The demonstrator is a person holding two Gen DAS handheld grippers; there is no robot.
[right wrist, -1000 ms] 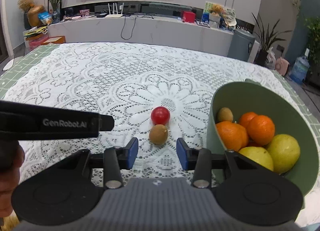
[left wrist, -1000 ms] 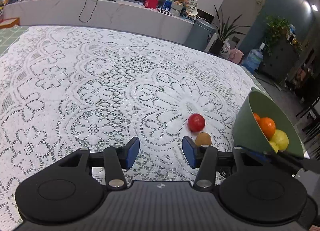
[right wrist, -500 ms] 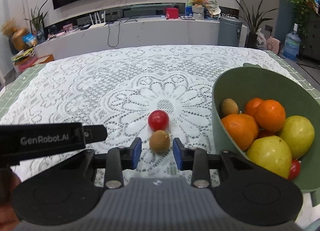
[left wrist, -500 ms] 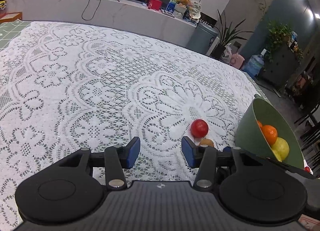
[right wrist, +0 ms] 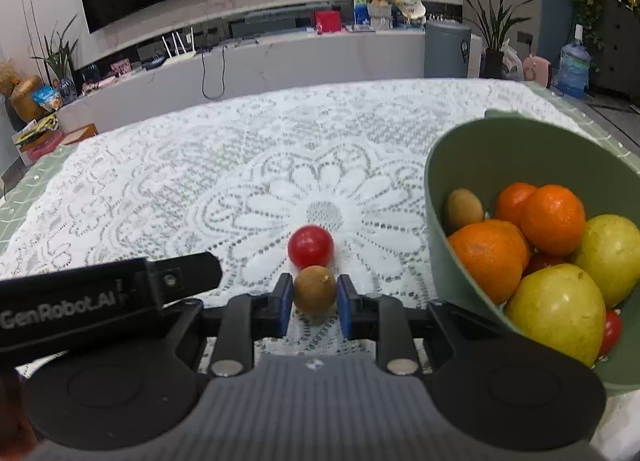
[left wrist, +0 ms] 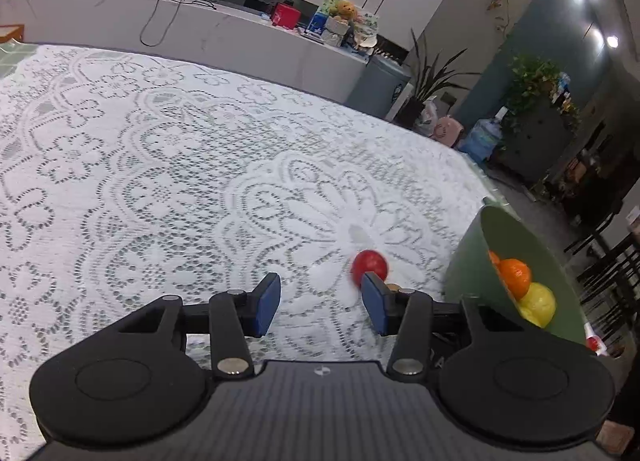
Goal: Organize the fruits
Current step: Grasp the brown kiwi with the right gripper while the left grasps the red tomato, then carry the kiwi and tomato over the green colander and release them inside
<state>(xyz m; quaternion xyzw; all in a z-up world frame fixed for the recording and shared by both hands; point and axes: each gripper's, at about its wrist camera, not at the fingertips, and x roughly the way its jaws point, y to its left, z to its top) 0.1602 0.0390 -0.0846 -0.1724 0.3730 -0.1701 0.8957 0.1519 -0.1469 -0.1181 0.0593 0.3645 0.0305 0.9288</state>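
Observation:
A brown kiwi (right wrist: 315, 290) lies on the lace tablecloth, and my right gripper (right wrist: 311, 303) is shut on it, blue pads touching both its sides. A red tomato (right wrist: 310, 246) sits just beyond it, touching or nearly so. The green bowl (right wrist: 516, 149) at right holds oranges (right wrist: 490, 257), pears (right wrist: 558, 311), a kiwi and small tomatoes. In the left wrist view my left gripper (left wrist: 320, 303) is open and empty above the cloth, with the tomato (left wrist: 370, 265) behind its right pad and the bowl (left wrist: 472, 273) at right.
The left gripper's black body (right wrist: 108, 295) reaches in from the left of the right wrist view. The table's far edge faces a long grey counter (right wrist: 256, 61) with a TV above. Plants and a water bottle stand at far right.
My right gripper moved forward around the kiwi and closed on it. The left gripper drifted back and left, staying open.

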